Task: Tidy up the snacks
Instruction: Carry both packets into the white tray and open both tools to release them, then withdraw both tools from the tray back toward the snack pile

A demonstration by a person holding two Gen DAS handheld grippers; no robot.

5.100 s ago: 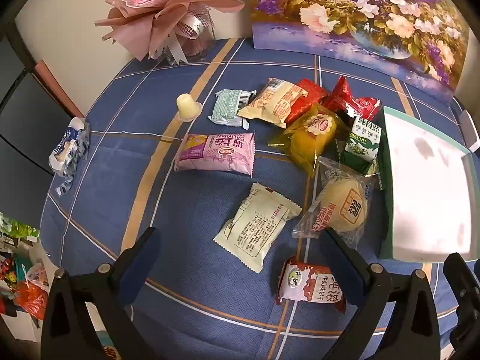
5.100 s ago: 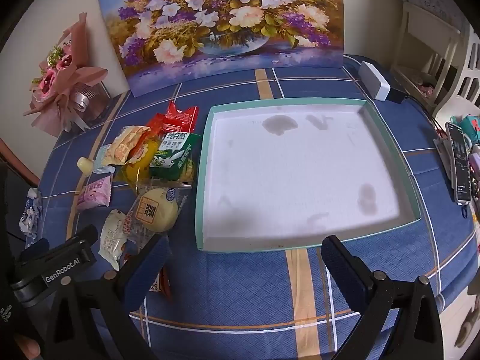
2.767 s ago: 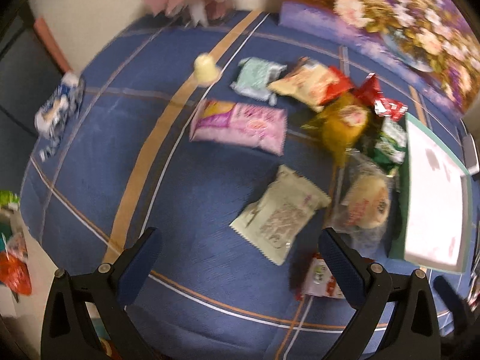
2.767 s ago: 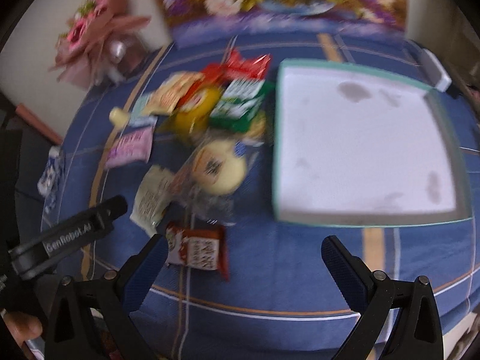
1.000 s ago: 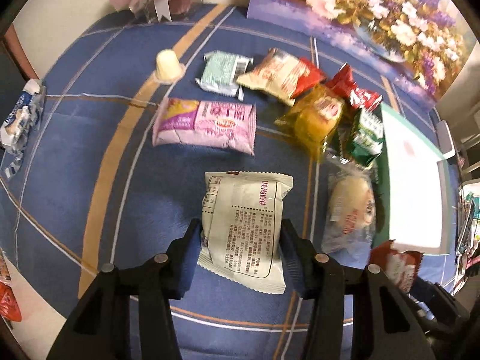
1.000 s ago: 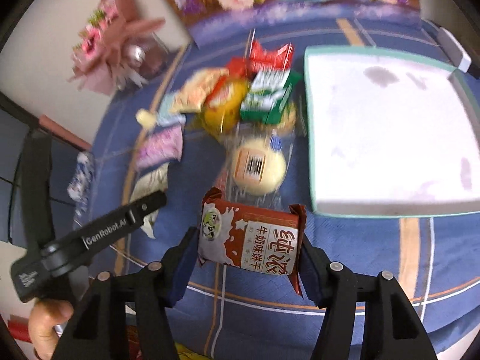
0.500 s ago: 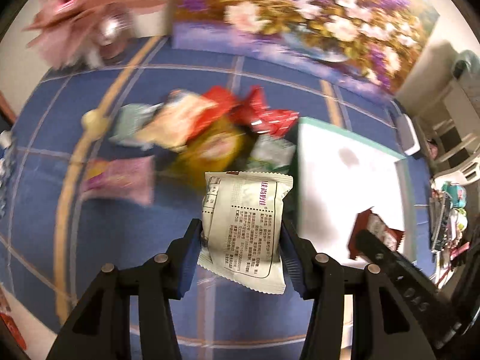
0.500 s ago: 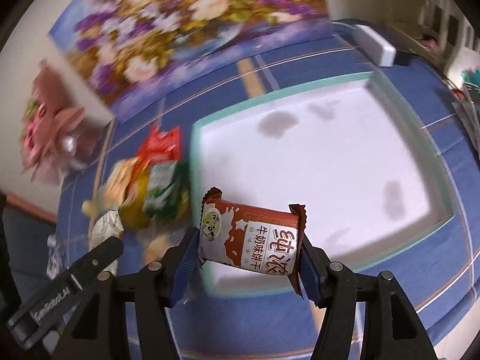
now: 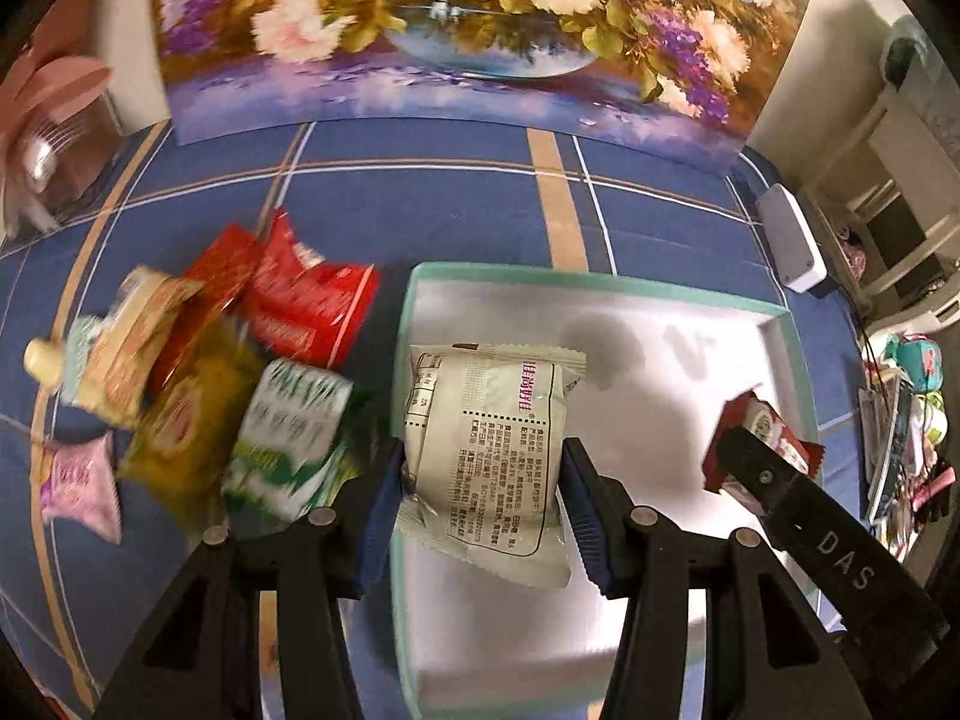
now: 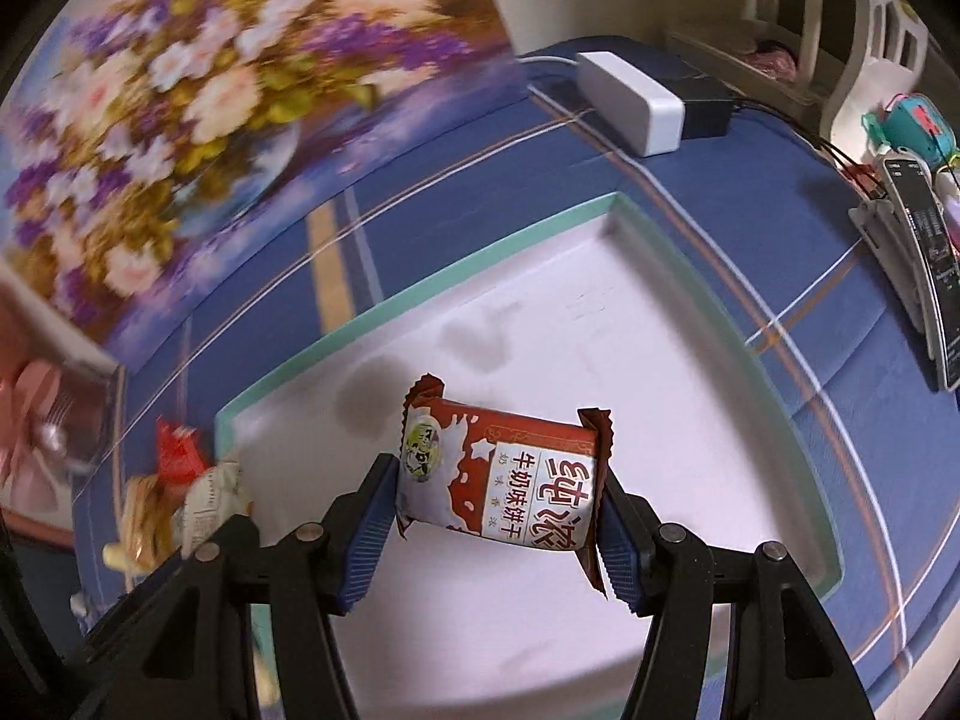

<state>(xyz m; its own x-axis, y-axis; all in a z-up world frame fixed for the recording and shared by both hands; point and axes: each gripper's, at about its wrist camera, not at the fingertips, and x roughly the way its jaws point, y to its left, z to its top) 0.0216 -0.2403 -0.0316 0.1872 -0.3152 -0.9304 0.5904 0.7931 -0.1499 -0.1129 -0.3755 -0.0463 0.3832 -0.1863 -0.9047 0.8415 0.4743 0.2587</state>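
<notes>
Two packets are in hand at once. The left gripper (image 9: 480, 498) is clamped on a pale snack packet (image 9: 489, 456), and the right gripper (image 10: 498, 510) pinches a red-brown biscuit packet (image 10: 501, 480) by its sides. Both hang over the white floor of the teal-rimmed tray (image 9: 600, 281), which holds nothing else. This looks like the carrying step, near its end. Next, each packet should be lowered and let go, apart from the other. More snacks (image 9: 198, 372) wait on the blue cloth beside the tray.
</notes>
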